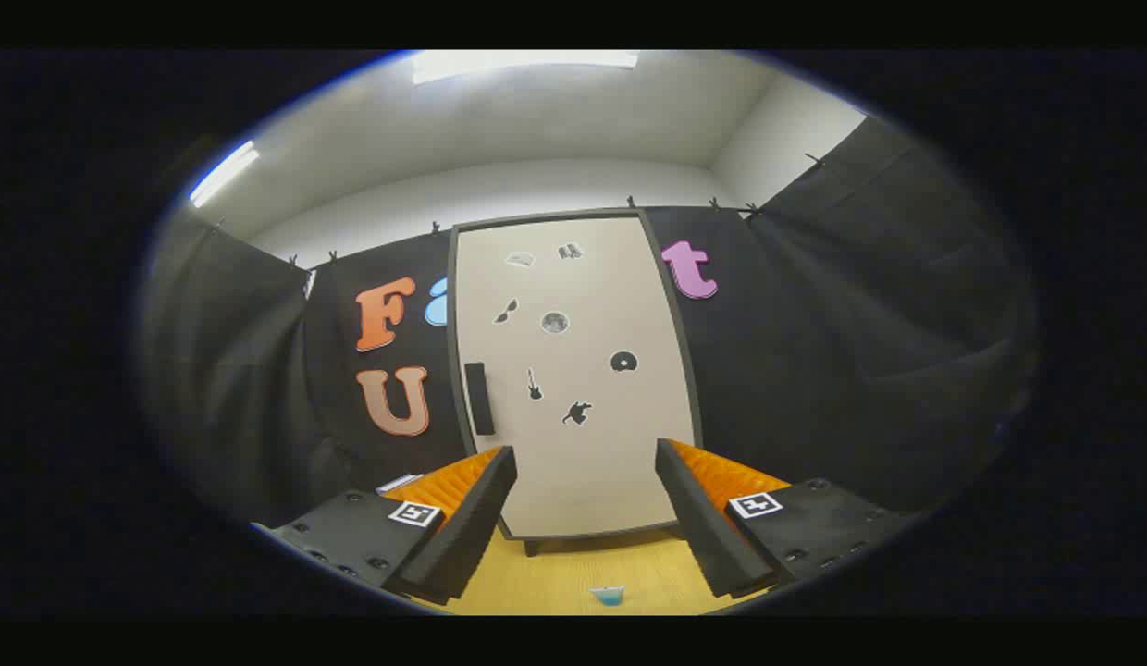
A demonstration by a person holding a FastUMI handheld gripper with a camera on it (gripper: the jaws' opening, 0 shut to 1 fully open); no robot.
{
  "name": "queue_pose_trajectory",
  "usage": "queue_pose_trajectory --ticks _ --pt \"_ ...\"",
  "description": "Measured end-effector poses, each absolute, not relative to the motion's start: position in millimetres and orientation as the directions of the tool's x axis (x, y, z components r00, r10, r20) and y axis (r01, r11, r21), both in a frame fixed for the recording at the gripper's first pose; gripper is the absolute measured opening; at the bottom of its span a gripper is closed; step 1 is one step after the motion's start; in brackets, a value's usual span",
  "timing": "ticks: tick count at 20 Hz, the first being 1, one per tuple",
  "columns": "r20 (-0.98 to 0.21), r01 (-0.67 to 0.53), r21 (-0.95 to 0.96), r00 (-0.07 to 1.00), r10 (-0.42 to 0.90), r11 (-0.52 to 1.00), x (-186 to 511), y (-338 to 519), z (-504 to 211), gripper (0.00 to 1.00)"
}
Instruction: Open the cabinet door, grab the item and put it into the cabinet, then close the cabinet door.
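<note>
A tall cream cabinet (573, 379) with a dark frame stands on the wooden tabletop (573, 573), straight ahead beyond my fingers. Its door is shut and carries several small black stickers. A black vertical handle (478, 398) sits on the door's left side, about halfway up. A small light-blue item (608, 595) lies on the wood between my fingers, close to me. My gripper (585, 462) is open and holds nothing, with the cabinet's lower part framed between the two fingers.
Black cloth walls surround the cabinet on the left, behind and on the right. A small pale flat object (400, 483) lies on the table left of the cabinet, just past my left finger. The cabinet rests on short dark feet (532, 548).
</note>
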State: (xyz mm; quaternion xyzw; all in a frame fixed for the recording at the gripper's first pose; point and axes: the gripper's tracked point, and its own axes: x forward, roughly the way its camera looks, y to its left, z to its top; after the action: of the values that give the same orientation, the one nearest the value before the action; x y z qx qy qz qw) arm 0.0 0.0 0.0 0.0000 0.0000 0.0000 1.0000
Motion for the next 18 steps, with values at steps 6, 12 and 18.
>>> queue_pose_trajectory --ticks 6,12,18 --pt "-0.016 -0.001 0.006 1.0 0.001 1.0 4 1 -6 0.97" --pt "0.001 0.015 0.012 1.0 -0.015 1.0 4 -5 -1 0.98" --pt "0.005 -0.026 0.016 1.0 0.026 1.0 16 11 2 0.97"
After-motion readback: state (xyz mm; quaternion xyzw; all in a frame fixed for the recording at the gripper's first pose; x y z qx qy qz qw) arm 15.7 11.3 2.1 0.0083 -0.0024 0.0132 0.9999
